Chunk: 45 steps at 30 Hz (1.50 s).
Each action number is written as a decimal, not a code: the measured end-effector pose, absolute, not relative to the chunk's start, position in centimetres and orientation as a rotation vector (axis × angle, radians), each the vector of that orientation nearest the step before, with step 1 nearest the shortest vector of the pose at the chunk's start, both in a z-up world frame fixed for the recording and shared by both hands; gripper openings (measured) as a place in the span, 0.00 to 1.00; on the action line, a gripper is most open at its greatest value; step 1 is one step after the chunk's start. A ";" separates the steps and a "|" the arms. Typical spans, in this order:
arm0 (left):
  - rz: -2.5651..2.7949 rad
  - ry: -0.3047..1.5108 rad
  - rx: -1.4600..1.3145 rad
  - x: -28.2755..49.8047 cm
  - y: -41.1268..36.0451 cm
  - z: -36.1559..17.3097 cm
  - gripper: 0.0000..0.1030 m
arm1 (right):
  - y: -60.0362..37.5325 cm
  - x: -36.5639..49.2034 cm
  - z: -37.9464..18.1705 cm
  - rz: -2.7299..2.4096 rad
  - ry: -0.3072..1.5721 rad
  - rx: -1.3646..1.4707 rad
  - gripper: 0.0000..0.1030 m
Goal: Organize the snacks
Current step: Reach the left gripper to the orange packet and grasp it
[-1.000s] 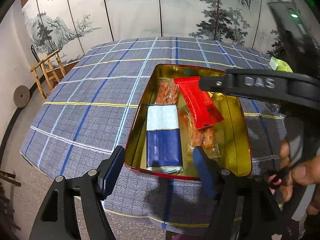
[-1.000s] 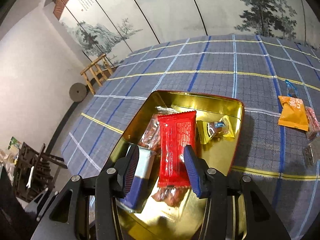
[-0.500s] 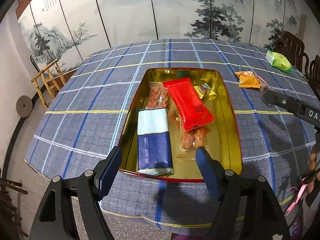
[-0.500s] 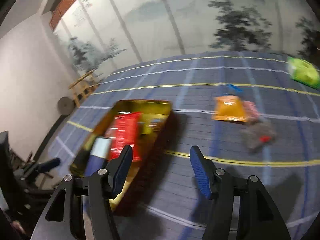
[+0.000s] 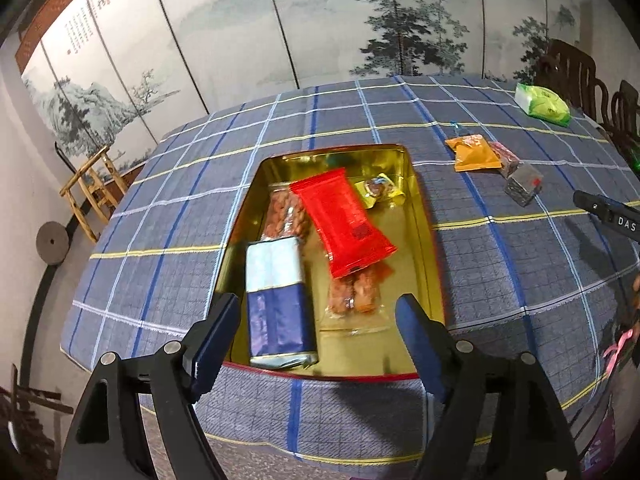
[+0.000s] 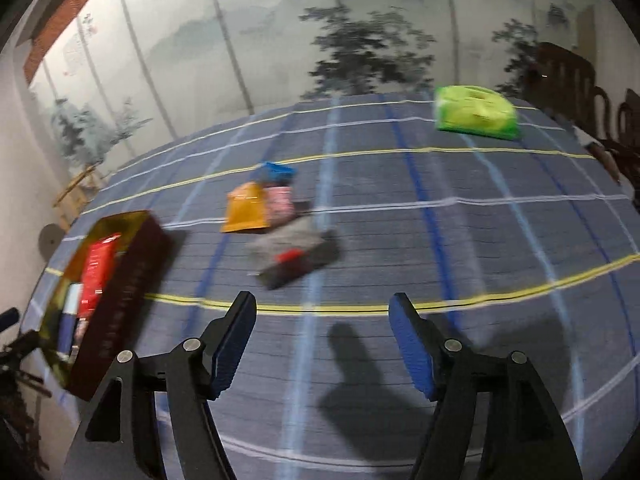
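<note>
A gold tin with a red rim (image 5: 428,216) sits on the plaid tablecloth. In it lie a red packet (image 5: 340,216), a blue-and-white packet (image 5: 276,300), clear packs of brown snacks (image 5: 356,292) and a small yellow candy (image 5: 380,190). My left gripper (image 5: 318,328) is open and empty over the tin's near edge. My right gripper (image 6: 322,336) is open and empty above bare cloth. Ahead of it lie a grey packet (image 6: 292,252), an orange packet (image 6: 246,208), a pink packet (image 6: 280,204) and a blue piece (image 6: 276,171). The tin shows at the left (image 6: 116,276).
A green packet (image 6: 474,114) lies at the far right of the table; it also shows in the left wrist view (image 5: 542,104). Dark wooden chairs (image 5: 576,72) stand at the right. A painted folding screen (image 5: 320,20) stands behind. A wooden stool (image 5: 92,184) stands at the left.
My right gripper has let go of the red packet in the tin and swung right, over the loose packets on the cloth. My left gripper has stayed open near the tin's edge.
</note>
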<state>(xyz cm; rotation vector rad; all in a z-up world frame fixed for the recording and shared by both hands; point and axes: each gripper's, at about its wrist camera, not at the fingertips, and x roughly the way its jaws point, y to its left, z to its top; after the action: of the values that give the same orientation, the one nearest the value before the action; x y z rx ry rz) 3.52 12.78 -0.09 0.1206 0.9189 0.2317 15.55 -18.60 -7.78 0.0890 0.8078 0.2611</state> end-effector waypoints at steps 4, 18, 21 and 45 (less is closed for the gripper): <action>0.203 0.925 0.160 4.7 11.2 0.1 0.75 | -21.3 16.3 -8.6 0.192 0.808 0.068 0.70; -0.074 0.995 0.024 15.5 6.2 2.2 0.76 | -27.8 18.3 -10.8 0.108 0.826 0.142 0.72; -0.100 1.007 -0.010 19.5 5.0 1.3 0.74 | -27.2 18.4 -11.0 0.146 0.832 0.128 0.72; -0.113 1.219 -0.208 32.4 3.3 -7.3 0.61 | -27.3 17.3 -10.3 0.286 0.758 0.177 0.77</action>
<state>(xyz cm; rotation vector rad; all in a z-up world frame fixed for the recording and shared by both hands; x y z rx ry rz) 32.41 3.29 -7.35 -0.2083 1.2193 -0.1129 17.26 -27.28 -10.33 0.1771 0.7579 0.2857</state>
